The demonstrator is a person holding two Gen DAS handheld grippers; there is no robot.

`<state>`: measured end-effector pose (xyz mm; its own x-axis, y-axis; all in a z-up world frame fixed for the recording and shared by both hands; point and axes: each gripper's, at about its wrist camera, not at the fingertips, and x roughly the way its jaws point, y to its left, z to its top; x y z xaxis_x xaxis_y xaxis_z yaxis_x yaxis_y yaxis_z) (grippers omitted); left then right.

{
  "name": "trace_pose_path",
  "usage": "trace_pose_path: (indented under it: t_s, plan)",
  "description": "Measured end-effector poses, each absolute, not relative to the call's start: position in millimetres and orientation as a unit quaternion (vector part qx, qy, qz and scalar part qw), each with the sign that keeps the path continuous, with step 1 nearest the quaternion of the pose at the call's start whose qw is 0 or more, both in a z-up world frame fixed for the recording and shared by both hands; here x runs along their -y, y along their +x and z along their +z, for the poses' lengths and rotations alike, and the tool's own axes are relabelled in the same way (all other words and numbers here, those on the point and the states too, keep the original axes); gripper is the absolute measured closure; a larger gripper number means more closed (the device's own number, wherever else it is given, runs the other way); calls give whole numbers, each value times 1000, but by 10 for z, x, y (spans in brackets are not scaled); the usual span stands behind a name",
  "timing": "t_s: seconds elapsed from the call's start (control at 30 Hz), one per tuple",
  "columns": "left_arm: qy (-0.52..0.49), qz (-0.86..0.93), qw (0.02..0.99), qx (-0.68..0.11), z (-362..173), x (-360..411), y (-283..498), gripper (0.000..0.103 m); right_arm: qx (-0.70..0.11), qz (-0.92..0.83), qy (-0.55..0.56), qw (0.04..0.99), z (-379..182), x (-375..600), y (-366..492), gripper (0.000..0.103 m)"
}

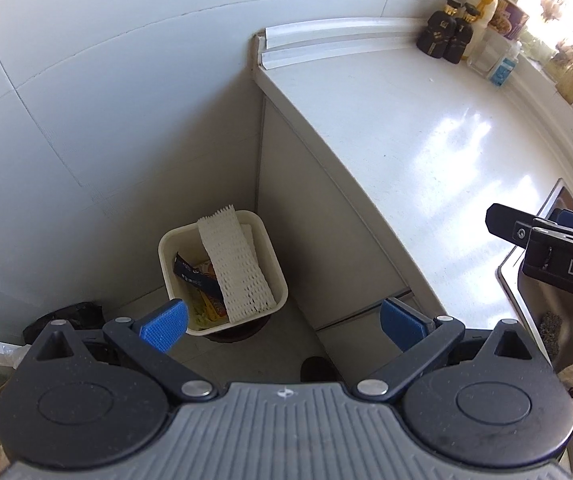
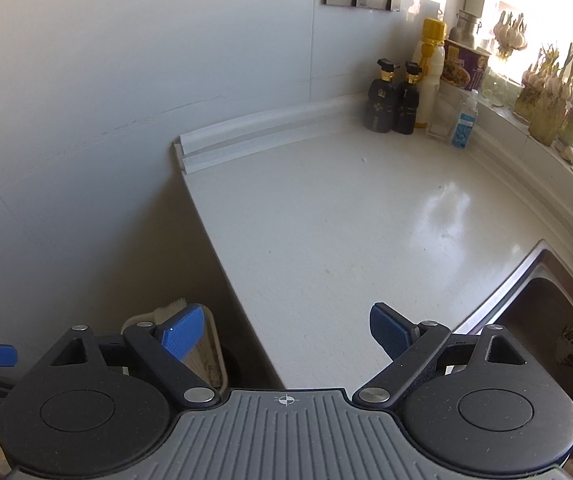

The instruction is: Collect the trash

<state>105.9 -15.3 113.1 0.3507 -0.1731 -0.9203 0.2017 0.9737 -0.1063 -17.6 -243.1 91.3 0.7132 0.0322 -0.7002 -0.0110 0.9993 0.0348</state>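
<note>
Hanging over the floor corner, the left gripper (image 1: 282, 322) has its blue pads spread wide with nothing between them; below it a cream bin (image 1: 274, 280) holds a white foam net (image 1: 236, 268) and snack wrappers (image 1: 196, 280). The right gripper (image 2: 282, 332) gapes empty above the white counter (image 2: 346, 220), beside the sink (image 2: 546, 300)
</note>
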Motion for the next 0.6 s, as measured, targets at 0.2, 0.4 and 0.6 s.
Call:
trace_pose_path:
  t_s: [0.2,0.4,0.6]
  plan:
    - [11,-110,824,-555,1145,135,1039,0,-379,11,14,925,911,2420,-189,11]
    - [6,-106,824,-556,1141,125,1045,0,-384,16,14,923,889,2432,-170,11]
    - [2,-104,824,-557,1138,102,1076,0,-387,22,9,922,876,2426,-147,11]
